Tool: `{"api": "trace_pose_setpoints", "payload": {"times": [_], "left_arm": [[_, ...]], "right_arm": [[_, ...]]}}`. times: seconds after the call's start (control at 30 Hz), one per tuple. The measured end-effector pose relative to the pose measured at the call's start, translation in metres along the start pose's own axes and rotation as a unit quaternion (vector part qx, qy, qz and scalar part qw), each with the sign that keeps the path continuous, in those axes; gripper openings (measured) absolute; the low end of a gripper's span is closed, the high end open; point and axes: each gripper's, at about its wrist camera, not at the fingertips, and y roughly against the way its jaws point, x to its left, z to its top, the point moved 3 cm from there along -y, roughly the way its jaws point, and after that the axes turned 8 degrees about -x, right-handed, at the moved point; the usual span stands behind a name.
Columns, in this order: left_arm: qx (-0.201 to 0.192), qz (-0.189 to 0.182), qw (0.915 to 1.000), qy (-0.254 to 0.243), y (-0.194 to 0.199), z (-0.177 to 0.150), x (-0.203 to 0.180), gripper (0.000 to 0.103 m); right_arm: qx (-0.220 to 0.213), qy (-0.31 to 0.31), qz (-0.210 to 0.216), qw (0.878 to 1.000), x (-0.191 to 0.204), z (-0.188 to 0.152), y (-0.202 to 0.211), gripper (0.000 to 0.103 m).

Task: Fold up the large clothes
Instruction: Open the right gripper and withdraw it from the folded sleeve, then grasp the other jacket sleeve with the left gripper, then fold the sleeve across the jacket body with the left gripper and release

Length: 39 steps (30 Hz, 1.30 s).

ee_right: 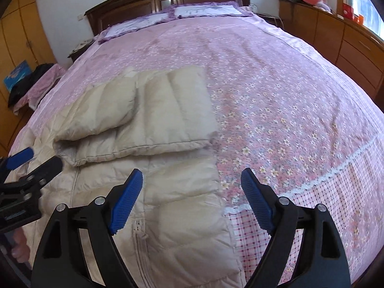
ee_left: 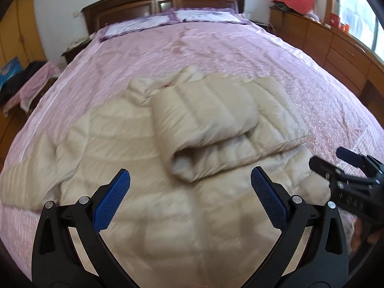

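Right wrist: jacket [ee_right: 168, 192] edge between spread tool [ee_right: 192, 189] fingers.

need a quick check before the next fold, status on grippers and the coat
Left gripper open, empty. Right gripper open, empty. Coat flat on bed, sleeve folded across. Nothing in the way.

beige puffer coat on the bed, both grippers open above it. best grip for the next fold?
Probably the coat's near hem, one corner per gripper. The sleeves already lie folded across the chest, leaving the lower body flat and free. Bring the right gripper in from the right edge by the bedspread, the left gripper from the left, jaws straddling the edge, then lift toward the headboard.
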Motion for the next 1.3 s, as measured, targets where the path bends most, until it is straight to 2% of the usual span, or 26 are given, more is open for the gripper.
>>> {"api": "trace_pose_setpoints", "payload": {"times": [0.13,0.2,0.33,0.4,0.43,0.47,0.53,0.57,0.67,0.73,0.77,0.83,0.93,1.13,1.3], "left_arm": [[-0.027,0.007,0.9984,-0.05,-0.012,0.014,-0.026,0.1],[-0.038,0.01,0.9962,-0.078,-0.017,0.019,-0.039,0.095],[-0.036,0.008,0.9917,-0.123,-0.035,0.027,-0.062,0.079],[-0.032,0.013,0.9902,-0.135,-0.042,0.028,-0.067,0.067],[-0.031,0.017,0.9895,-0.14,-0.048,0.029,-0.07,0.049],[-0.029,0.014,0.9898,-0.138,-0.05,0.03,-0.07,0.027],[-0.029,-0.007,0.993,-0.114,-0.048,0.032,-0.065,0.006],[-0.032,-0.013,0.9941,-0.103,-0.044,0.032,-0.06,0.003],[-0.053,-0.012,0.9962,-0.068,-0.024,0.035,-0.039,0.002],[-0.063,-0.006,0.9972,-0.038,-0.013,0.035,-0.019,0.002],[-0.068,0.0,0.9976,-0.012,-0.006,0.035,-0.001,0.002],[-0.074,0.01,0.9969,0.022,0.001,0.032,0.026,0.002],[-0.076,0.04,0.9948,0.055,0.004,0.021,0.064,0.001],[-0.045,0.089,0.9887,0.112,-0.004,-0.016,0.126,0.001],[-0.005,0.101,0.984,0.147,-0.023,-0.045,0.162,0.001]], "right_arm": [[0.006,-0.024,-0.003,1.0,-0.011,-0.005,-0.002,0.082],[0.015,-0.035,-0.002,0.999,-0.016,-0.009,-0.007,0.082],[0.036,-0.038,0.001,0.999,-0.019,-0.02,-0.014,0.082],[0.041,-0.037,0.005,0.998,-0.018,-0.026,-0.015,0.082],[0.044,-0.037,0.008,0.998,-0.018,-0.028,-0.016,0.082],[0.047,-0.038,0.011,0.998,-0.017,-0.029,-0.017,0.082],[0.051,-0.041,0.018,0.998,-0.017,-0.031,-0.019,0.082],[0.051,-0.042,0.02,0.998,-0.016,-0.033,-0.018,0.082],[0.058,-0.04,0.034,0.997,-0.015,-0.037,-0.022,0.076],[0.061,-0.041,0.048,0.996,-0.015,-0.04,-0.021,0.056],[0.06,-0.043,0.056,0.996,-0.014,-0.042,-0.02,0.051],[0.056,-0.039,0.06,0.996,-0.01,-0.046,-0.016,0.03],[0.044,-0.037,0.062,0.996,-0.009,-0.052,-0.006,0.015],[0.038,-0.047,0.05,0.997,-0.008,-0.059,0.007,0.011],[0.035,-0.041,0.038,0.998,-0.009,-0.063,0.013,0.011]]}}
